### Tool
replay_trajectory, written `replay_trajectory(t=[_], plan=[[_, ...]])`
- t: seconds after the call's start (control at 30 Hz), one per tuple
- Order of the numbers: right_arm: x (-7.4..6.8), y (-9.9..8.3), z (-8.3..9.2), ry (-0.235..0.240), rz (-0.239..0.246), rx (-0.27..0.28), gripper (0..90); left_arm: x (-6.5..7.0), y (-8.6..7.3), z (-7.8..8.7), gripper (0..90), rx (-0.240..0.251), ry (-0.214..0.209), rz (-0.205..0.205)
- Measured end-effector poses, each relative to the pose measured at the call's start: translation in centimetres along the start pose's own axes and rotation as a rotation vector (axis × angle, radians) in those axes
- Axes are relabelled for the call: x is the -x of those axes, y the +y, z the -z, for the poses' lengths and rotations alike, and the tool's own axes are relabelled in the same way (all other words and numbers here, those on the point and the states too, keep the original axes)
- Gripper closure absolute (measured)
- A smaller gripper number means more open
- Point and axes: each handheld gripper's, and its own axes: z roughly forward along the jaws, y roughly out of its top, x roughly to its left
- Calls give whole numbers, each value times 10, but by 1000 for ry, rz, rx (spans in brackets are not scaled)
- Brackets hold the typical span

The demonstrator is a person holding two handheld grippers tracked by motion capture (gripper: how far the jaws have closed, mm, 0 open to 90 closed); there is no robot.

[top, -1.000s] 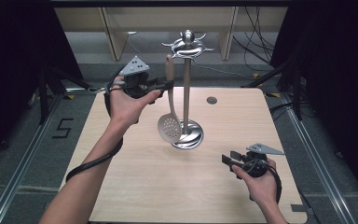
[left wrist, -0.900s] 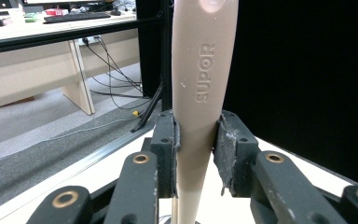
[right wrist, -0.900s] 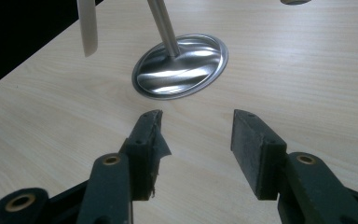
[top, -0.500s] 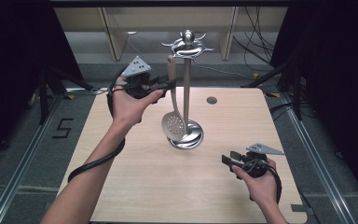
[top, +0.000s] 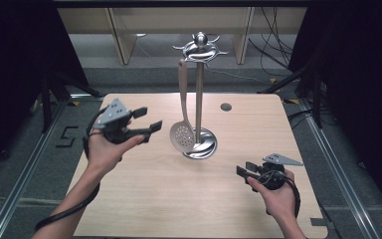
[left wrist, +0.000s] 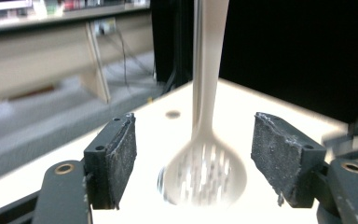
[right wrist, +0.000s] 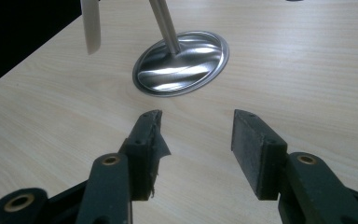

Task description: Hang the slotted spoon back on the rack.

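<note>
- Table (top: 144, 209): pale wood-grain top with rounded corners; a small dark round disc (top: 225, 106) sits flush in it at the far right.
- Utensil stand (top: 199, 94): polished metal, a thin upright pole on a round, dished base with a mirror finish, and a crown of curved hooks at the top. It stands at the middle of the table, toward the far side.
- Slotted spoon (top: 182, 132): beige and matte, with a long flat handle and an oval perforated bowl. It hangs from a hook on the left of the stand, bowl downward, just above the left rim of the base. In the left gripper view its bowl (left wrist: 205, 175) appears blurred between the jaws, farther off.
- Left hand-held gripper (top: 146, 124): black, with rough dark pads and a grey three-cornered plate on top. It is held above the left of the table, jaws spread wide and grasping nothing, pointing right toward the spoon but apart from it.
- Change: half a second ago this hand-held gripper was up at the spoon's handle beside the pole; it now sits lower, nearer and farther left, and the spoon hangs free.
- Right hand-held gripper (top: 244, 172): low over the near right of the table, jaws parted, empty; unmoved. One of its pads (right wrist: 156, 140) looks frayed at the edge.
</note>
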Motion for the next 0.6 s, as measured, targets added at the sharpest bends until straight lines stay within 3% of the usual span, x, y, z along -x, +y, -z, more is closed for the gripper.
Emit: replay_trajectory(t=[0.03, 0.07, 0.1, 0.13, 0.17, 0.2, 0.23, 0.27, 0.3, 0.37, 0.4, 0.43, 0.53, 0.6], plan=[[-1, 0, 0, -2, -2, -3, 529, -1, -13, 4, 300, -18, 7, 2], [2, 0, -1, -3, 40, 9, 529, -3, -37, 10, 301, -62, 9, 1], [2, 0, -1, 0, 41, 8, 529, -3, -51, 13, 302, -87, 11, 0], [2, 0, -2, -6, 41, 7, 528, -3, -51, 13, 303, -87, 11, 0], [2, 0, -2, -6, 41, 7, 528, -3, -66, 15, 303, -112, 8, 7], [2, 0, -2, -18, 43, 2, 528, -2, -90, 17, 308, -150, 8, 24], [2, -1, -4, 17, 32, 5, 528, 0, -109, 19, 320, -163, 16, 43], [2, -1, -4, -1, 35, -9, 528, 1, -124, 19, 349, -182, 19, 49], [1, 0, -4, 0, 38, -16, 528, 6, -144, 19, 389, -296, 1, 114], [1, 0, -6, 17, 38, -4, 527, 7, -145, 20, 382, -285, -9, 136], [-1, 0, -8, 1, 51, -14, 526, 8, -137, 18, 378, -234, -3, 139], [-1, 0, -8, 1, 51, -14, 526, 8, -137, 18, 374, -234, -3, 139], [-3, -1, -9, 34, 64, -28, 525, 12, -126, 17, 357, -209, -1, 83], [-6, -1, -10, 34, 64, -47, 521, 14, -130, 15, 356, -235, -7, 71]])
